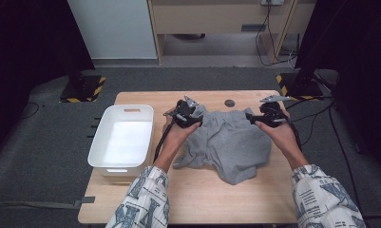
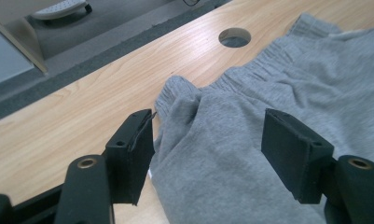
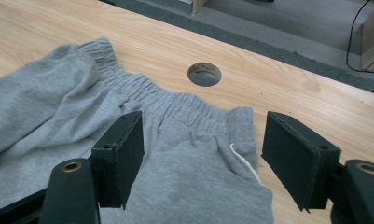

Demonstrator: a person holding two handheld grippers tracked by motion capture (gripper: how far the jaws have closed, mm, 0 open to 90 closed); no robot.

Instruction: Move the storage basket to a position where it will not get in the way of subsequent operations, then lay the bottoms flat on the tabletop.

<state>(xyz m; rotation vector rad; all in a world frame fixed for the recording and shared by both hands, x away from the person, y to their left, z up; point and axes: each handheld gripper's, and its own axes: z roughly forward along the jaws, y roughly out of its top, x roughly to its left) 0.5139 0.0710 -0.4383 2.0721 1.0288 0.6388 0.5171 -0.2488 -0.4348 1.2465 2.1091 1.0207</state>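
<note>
Soft grey knit-cloth shorts (image 1: 228,142) with ribbed waistband; smooth matt light-wood desk (image 1: 197,199); glossy white plastic bin (image 1: 122,138).

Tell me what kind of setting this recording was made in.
Probably a lab or recording workspace, not a home: a bare wooden table with a cable hole, hazard-striped stand bases on grey carpet, and loose cables behind.

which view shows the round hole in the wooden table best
The right gripper view: the round hole sits close, central and unblocked beyond the grey fabric shorts' elastic waistband. The left gripper view shows it smaller near the top edge; the high view gives a tiny dark dot.
</note>
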